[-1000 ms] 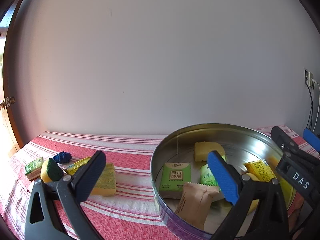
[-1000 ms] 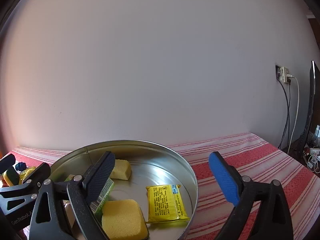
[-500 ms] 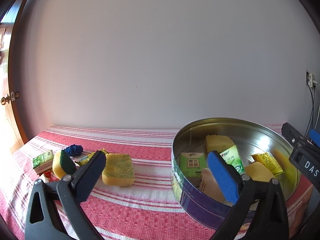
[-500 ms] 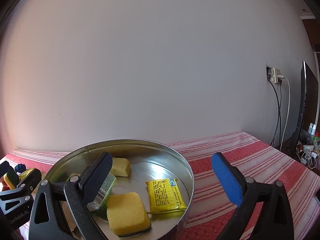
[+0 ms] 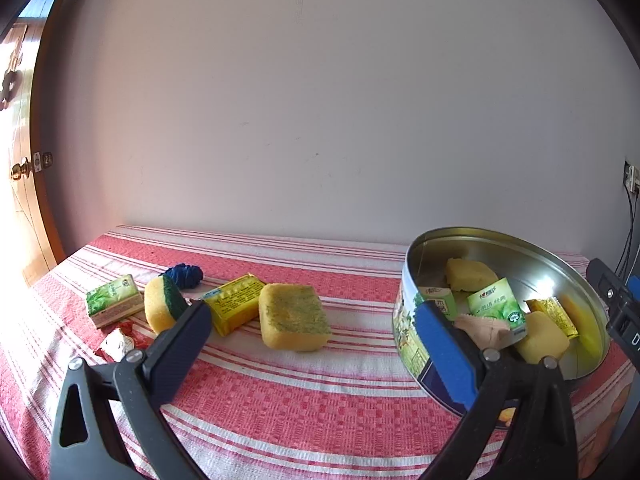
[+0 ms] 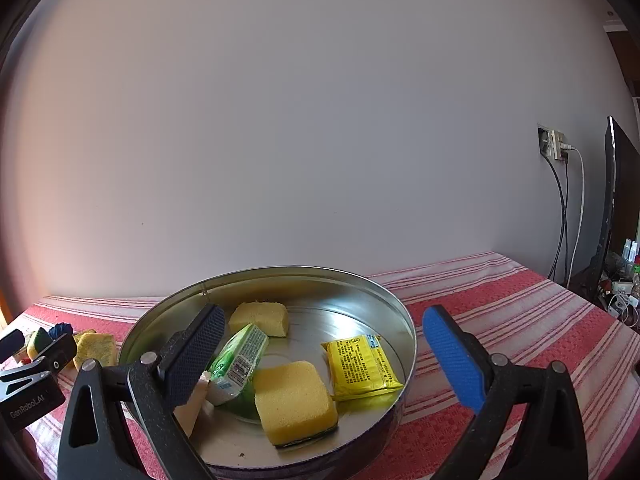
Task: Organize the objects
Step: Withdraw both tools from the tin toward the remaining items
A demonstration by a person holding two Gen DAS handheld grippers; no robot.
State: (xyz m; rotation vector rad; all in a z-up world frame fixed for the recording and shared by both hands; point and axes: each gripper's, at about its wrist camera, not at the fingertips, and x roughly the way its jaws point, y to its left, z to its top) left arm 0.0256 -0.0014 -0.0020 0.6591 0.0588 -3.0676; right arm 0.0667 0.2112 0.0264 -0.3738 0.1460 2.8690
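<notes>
red-and-white striped cloth (image 5: 304,396) covers the table, and i take the round metal tin (image 5: 412,316) as my landmark. inside the tin lie sponges and small packets; in the right wrist view i see a yellow packet (image 6: 362,366) and a yellow sponge (image 6: 294,396) on its floor. to the left of the tin, loose on the cloth, sits the yellow sponge with a green-flecked top (image 5: 294,316), and just beyond it, farther from the tin, a yellow box (image 5: 236,308), a second sponge with a dark green edge (image 5: 164,306), a blue bundle (image 5: 184,274), a green packet (image 5: 114,300) and a small red-and-white wrapper (image 5: 118,342). my left gripper (image 5: 312,352) hangs with jaws spread wide and nothing between them, and the flecked sponge lies straight ahead of that gap, a little toward the dark finger side, its long axis running roughly away from me, so the jaws would close across its narrow width. my right gripper (image 6: 320,354) is also spread wide and empty, poised over the tin, well apart from the loose things. i judge the left is the nearer one for the next pick, and the flecked sponge the likeliest thing to go in.
</notes>
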